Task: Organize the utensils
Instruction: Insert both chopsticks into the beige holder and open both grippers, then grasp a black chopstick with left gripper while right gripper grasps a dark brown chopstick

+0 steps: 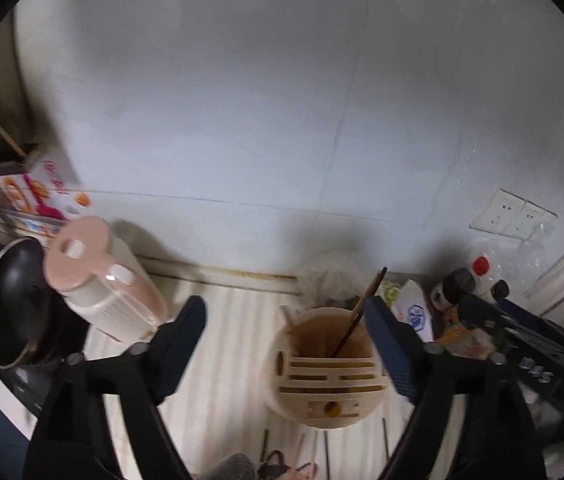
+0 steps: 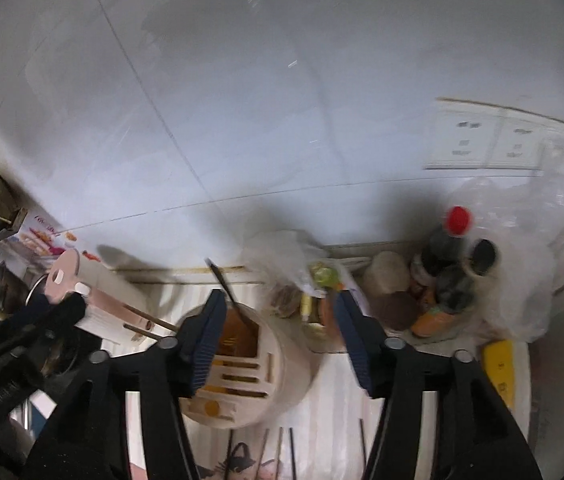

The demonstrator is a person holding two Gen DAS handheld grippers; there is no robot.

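Chopsticks (image 1: 356, 316) lean in the open back compartment of the round beige utensil holder (image 1: 326, 376), which stands on the striped worktop (image 1: 226, 360) in the lower centre of the left wrist view. The dark tips point up toward the white tiled wall (image 1: 282, 100). The holder's front part has narrow slots and a round hole.

The left claw (image 1: 286, 344) stands wide apart, with nothing pressed between its blue pads; the holder sits between them, closer to the right pad. In the right wrist view the right claw (image 2: 282, 332) is also spread, gripping nothing, and its left pad overlaps the holder's (image 2: 242, 372) rim in the frame. Whether it touches the rim I cannot tell.

More thin sticks (image 2: 282, 452) lie flat on the worktop at the bottom edge of the frame, below the holder. A pink-lidded container (image 1: 102, 280) stands to the holder's left, beside a dark pan (image 1: 10, 300). Bottles (image 2: 450, 264), one with a red cap, crowd the right side near a plastic bag (image 2: 522, 280).
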